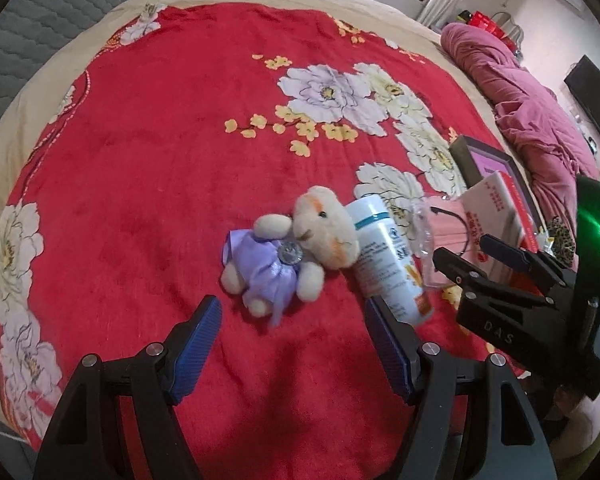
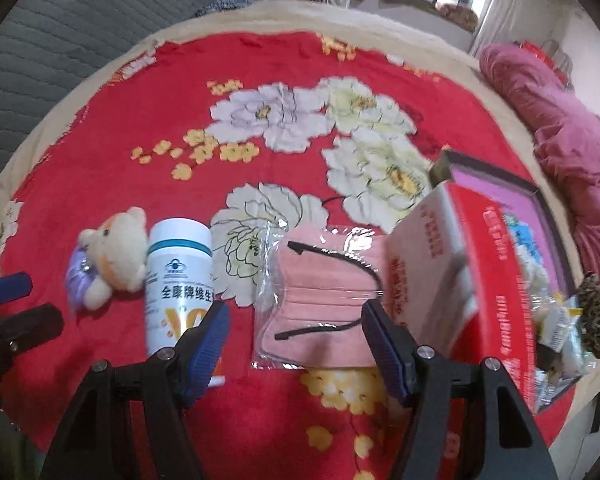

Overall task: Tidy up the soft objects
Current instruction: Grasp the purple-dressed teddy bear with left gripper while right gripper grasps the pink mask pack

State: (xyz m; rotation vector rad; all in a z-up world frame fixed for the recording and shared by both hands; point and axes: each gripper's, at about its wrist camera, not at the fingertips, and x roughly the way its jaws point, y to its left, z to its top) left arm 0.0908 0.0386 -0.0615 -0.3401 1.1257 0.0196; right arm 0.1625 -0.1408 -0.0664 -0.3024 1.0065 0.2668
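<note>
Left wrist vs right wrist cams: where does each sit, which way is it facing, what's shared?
Left wrist: on the left gripper, looking down and forward along its open blue fingers at the plush bear on the red blanket; the right gripper shows at right.
Right wrist: on the right gripper, open, facing the bagged pink mask and red box; the left gripper shows at the left edge.
Shared: bear, white bottle, mask, box, blanket.

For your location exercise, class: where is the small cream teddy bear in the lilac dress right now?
The small cream teddy bear in the lilac dress lies on the red floral blanket, just ahead of the open left gripper, its head against the white bottle.
</note>
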